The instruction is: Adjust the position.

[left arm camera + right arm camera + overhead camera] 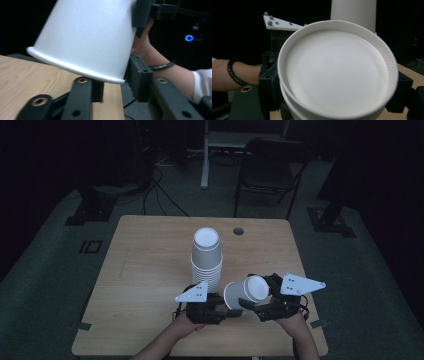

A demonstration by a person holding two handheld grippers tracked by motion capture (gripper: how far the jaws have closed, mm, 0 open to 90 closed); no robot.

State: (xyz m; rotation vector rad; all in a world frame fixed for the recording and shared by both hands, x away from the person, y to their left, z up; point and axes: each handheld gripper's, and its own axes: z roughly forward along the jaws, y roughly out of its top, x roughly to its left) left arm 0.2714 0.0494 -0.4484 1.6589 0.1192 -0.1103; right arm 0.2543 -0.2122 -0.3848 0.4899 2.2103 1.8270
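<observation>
A white paper cup [245, 292] lies on its side just above the wooden table [140, 270], held between both grippers. My left gripper [227, 307] comes in from the left. In the left gripper view its jaws [117, 85] are closed on the rim end of the cup [87, 37]. My right gripper [255, 290] holds the base end. In the right gripper view the round cup base [337, 70] sits between its jaws [335, 85], with what looks like a second nested cup's edge just behind. A tall upside-down stack of white cups [206, 257] stands behind, also seen as the stack [353, 11].
A round cable hole [238, 230] sits near the table's far edge. Beyond the table are a dark folding chair [270, 165], a white stand leg [204, 155] and floor cables [160, 190]. Bare wood lies left of the stack.
</observation>
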